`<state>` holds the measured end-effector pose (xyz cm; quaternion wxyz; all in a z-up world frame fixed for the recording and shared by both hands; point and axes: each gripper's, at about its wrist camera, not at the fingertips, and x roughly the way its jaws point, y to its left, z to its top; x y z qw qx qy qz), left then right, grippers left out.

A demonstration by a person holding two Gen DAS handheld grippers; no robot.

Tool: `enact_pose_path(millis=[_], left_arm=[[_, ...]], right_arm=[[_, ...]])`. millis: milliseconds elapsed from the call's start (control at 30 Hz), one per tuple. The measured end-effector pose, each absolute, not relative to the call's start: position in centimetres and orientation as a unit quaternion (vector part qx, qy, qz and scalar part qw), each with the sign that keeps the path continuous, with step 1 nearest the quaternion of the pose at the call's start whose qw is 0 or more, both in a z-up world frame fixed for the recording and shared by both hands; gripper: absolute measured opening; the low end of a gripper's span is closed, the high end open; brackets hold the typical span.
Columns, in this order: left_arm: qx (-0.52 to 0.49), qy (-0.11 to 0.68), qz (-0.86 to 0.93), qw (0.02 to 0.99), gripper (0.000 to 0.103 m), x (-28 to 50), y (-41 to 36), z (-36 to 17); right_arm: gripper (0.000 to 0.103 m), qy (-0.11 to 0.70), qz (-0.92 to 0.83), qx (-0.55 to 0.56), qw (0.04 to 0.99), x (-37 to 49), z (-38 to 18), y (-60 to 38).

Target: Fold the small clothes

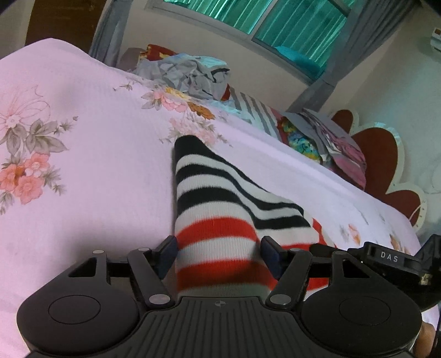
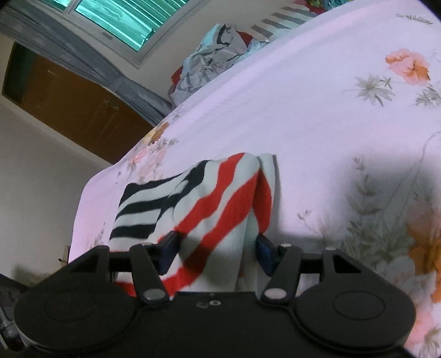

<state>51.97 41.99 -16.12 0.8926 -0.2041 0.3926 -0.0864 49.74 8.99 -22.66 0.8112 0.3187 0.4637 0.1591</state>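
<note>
Pink floral bedding [image 1: 82, 154] covers the bed that fills both wrist views, with a teal-lit window [image 1: 275, 22] and pale walls behind it. Low over that sheet, the left claw [image 1: 219, 257] stands partly spread, its dark blue pads on either side of a striped garment [image 1: 217, 209]; the cloth runs between them and fills most of the gap, though whether the pads press it cannot be told. The right claw [image 2: 216, 252] is likewise partly spread, with the same garment's red-and-white part lying between its pads and a visible gap at the right pad. In the right wrist view the striped garment [image 2: 209, 198] lies bunched on the sheet, a fold standing up in a ridge at its far end, black-and-white bands to the left and red-and-white bands toward the claw. From the left wrist view the black-striped end stretches away across the bed, and the other claw's black body shows at the right edge. Farther off, a crumpled heap of grey-blue clothes [image 1: 193, 74] sits near the bed's far side, beside patterned pillows [image 1: 317, 137] and a red scalloped headboard [image 1: 386, 165].
</note>
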Motion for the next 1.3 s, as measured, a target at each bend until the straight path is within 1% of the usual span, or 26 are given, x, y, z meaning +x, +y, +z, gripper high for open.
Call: enact_pose_path(millis=[133,200,300,400,467,500,567,633,700,867,1067,1133,1267,1300], left_arm=[[-0.206,0.397,-0.074,0.891,0.065,53.1,41.7,-16.8],[-0.207,0.399,-0.068,0.891,0.065,53.5,41.7,-17.2],[-0.209,0.398,-0.062,0.891,0.065,53.7,41.5,-17.9],[-0.209,0.396,-0.059,0.892,0.066,53.8,41.2,-18.9],[-0.206,0.392,-0.059,0.895,0.07,53.8,41.1,-19.3],[-0.203,0.389,-0.06,0.897,0.071,53.8,40.9,-19.4],[-0.197,0.386,-0.056,0.899,0.071,53.7,40.7,-19.4],[-0.193,0.389,-0.053,0.899,0.071,53.5,40.7,-18.8],[-0.183,0.382,-0.053,0.904,0.071,52.8,40.9,-18.0],[-0.187,0.375,-0.067,0.906,0.071,49.5,42.1,-16.6],[-0.187,0.374,-0.082,0.905,0.071,44.6,42.5,-16.2],[-0.195,0.374,-0.08,0.903,0.072,43.6,42.7,-16.3],[-0.188,0.387,-0.08,0.899,0.073,42.7,42.2,-17.3],[-0.187,0.389,-0.08,0.899,0.073,42.6,42.0,-17.5]], right_arm=[[0.056,0.454,0.159,0.287,0.828,50.0,-22.2,9.7],[0.052,0.443,0.163,0.26,0.843,49.7,-21.7,10.2],[0.045,0.408,0.177,0.206,0.872,49.2,-20.8,11.3],[0.042,0.377,0.193,0.162,0.891,48.4,-20.5,11.7],[0.042,0.382,0.192,0.144,0.893,48.6,-21.4,11.6],[0.044,0.394,0.185,0.153,0.887,49.1,-22.3,11.2],[0.052,0.406,0.177,0.21,0.871,49.8,-23.5,9.9],[0.052,0.416,0.173,0.228,0.863,49.8,-23.2,9.6],[0.054,0.414,0.173,0.216,0.867,49.1,-21.9,9.7],[0.054,0.41,0.186,0.23,0.863,45.7,-19.2,8.7],[0.054,0.416,0.183,0.256,0.853,41.1,-18.8,7.2],[0.05,0.423,0.176,0.262,0.85,39.7,-19.2,6.8],[0.029,0.435,0.156,0.259,0.848,37.1,-20.4,6.6],[0.027,0.442,0.143,0.245,0.851,36.7,-20.7,6.8]])
